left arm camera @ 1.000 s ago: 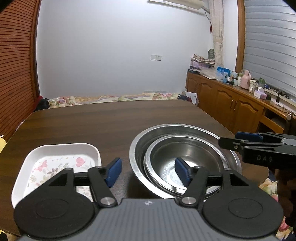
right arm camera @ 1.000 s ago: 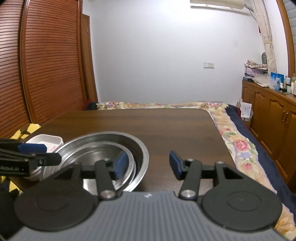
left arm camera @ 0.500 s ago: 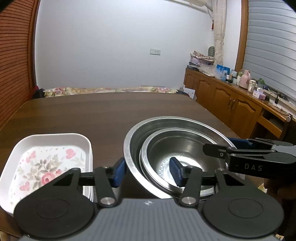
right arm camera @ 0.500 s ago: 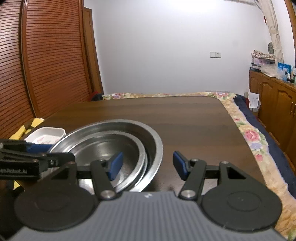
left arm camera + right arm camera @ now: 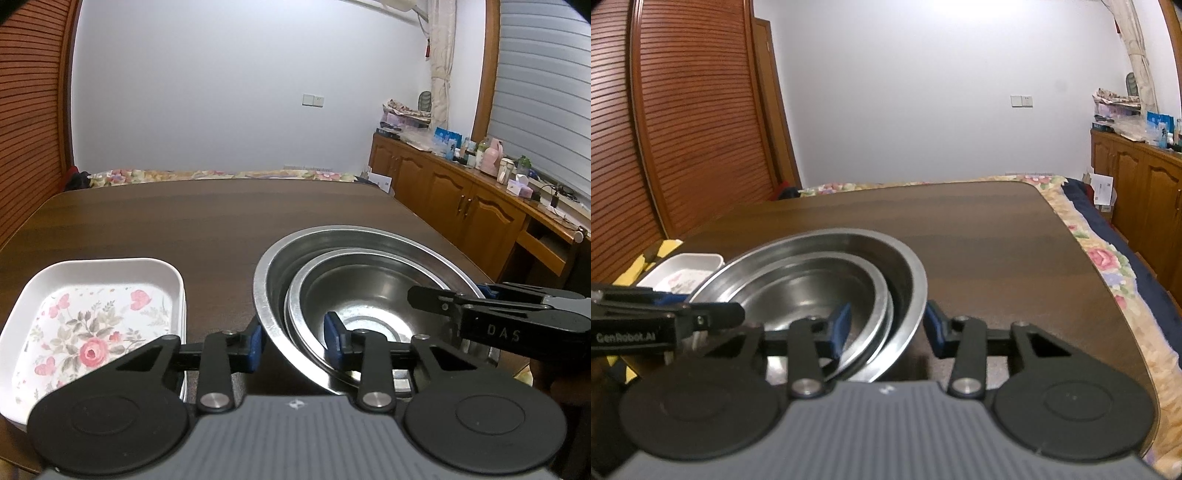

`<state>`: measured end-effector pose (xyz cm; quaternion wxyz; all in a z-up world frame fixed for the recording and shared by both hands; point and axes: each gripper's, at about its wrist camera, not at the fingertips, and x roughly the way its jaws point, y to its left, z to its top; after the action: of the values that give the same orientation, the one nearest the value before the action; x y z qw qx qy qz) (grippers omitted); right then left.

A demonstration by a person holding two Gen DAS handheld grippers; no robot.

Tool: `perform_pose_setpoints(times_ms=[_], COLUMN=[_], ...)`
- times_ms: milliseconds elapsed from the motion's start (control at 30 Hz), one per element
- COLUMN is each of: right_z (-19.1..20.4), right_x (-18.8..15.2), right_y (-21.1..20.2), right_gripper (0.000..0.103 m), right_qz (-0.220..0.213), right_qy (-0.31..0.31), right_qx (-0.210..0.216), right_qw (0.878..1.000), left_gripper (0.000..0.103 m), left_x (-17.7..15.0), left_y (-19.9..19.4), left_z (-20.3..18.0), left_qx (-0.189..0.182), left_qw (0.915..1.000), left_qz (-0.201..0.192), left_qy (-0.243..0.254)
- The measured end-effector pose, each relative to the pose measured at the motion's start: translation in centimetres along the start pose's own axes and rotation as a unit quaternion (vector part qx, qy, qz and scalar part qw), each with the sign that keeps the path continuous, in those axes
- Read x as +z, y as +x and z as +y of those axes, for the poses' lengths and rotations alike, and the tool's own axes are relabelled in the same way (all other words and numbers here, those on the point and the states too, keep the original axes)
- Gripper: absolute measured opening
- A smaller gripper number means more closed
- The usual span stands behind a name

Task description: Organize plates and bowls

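Note:
Two steel bowls are nested on the dark wooden table (image 5: 184,221): a small bowl (image 5: 369,288) inside a large bowl (image 5: 280,266). My left gripper (image 5: 293,345) straddles their left rims, one pad outside the large bowl and one inside the small bowl. Its jaws are closing and a gap still shows at the inner pad. My right gripper (image 5: 886,328) straddles the right rims of the small bowl (image 5: 798,288) and large bowl (image 5: 908,273) the same way, jaws also closing. Each gripper shows in the other's view: right gripper (image 5: 447,295), left gripper (image 5: 701,306).
A stack of white rectangular plates (image 5: 92,325) with a rose pattern lies left of the bowls, also seen as plates (image 5: 687,269) in the right view. The table's right edge (image 5: 1108,280) borders a flowered bed cover. Wooden cabinets (image 5: 461,199) with bottles line the right wall.
Both grippers' jaws have narrowed around the bowls' rims. Both views have come a little closer to the bowls. The bowls and plates have stayed in place.

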<state>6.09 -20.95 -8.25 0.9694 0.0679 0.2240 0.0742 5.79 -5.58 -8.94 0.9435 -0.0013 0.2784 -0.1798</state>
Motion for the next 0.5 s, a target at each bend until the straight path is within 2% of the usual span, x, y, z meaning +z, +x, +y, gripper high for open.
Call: perform_pose_setpoints(times_ms=[500], right_z=[-0.2], right_x=[0.9], right_y=[-1.0], right_gripper=[0.036], right_qz=[-0.022], right_qy=[0.011], right_qx=[0.006], right_qw=[1.0], left_gripper=[0.033], left_x=[1.4], left_y=[-1.8], left_z=[-0.3], left_qx=[-0.004], left_qw=[0.9996], left_qz=[-0.026], left_qy=[0.003])
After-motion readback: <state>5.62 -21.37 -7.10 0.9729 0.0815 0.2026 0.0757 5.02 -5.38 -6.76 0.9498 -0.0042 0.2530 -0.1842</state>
